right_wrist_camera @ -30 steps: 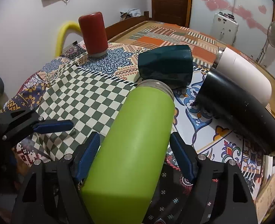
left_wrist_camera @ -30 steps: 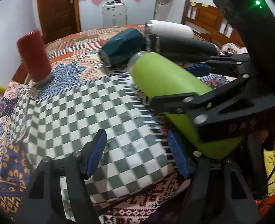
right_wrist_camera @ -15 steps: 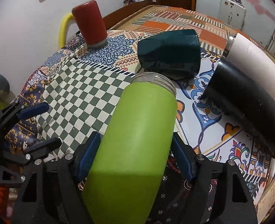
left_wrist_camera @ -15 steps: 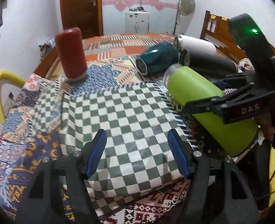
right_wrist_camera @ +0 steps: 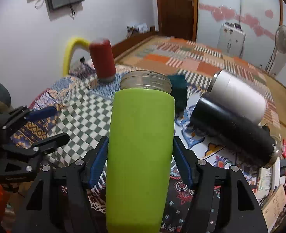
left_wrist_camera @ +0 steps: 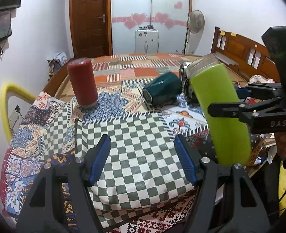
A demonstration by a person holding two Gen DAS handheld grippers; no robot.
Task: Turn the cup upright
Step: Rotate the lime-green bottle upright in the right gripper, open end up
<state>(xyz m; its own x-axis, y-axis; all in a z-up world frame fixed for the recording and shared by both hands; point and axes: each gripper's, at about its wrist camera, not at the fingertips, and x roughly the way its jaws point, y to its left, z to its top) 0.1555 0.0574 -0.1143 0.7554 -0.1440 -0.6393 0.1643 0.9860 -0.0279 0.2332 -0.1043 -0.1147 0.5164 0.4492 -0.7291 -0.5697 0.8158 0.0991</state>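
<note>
My right gripper (right_wrist_camera: 140, 162) is shut on a lime green cup (right_wrist_camera: 141, 139) with a steel threaded rim, held off the table and tilted steeply, rim up and away. In the left wrist view the green cup (left_wrist_camera: 220, 112) hangs at the right, clamped in the right gripper (left_wrist_camera: 245, 106), above the table's right edge. My left gripper (left_wrist_camera: 143, 163) is open and empty over the green-checked cloth (left_wrist_camera: 135, 147).
A red cup (left_wrist_camera: 82, 83) stands rim down at the back left. A dark teal cup (left_wrist_camera: 162, 92), a black cup (right_wrist_camera: 232, 130) and a white cup (right_wrist_camera: 240, 95) lie on their sides at the back right. A patchwork cloth (left_wrist_camera: 123, 73) covers the table.
My right gripper has lifted the green cup off the table and swung it from lying towards upright. My left gripper has drawn back and away from it.
</note>
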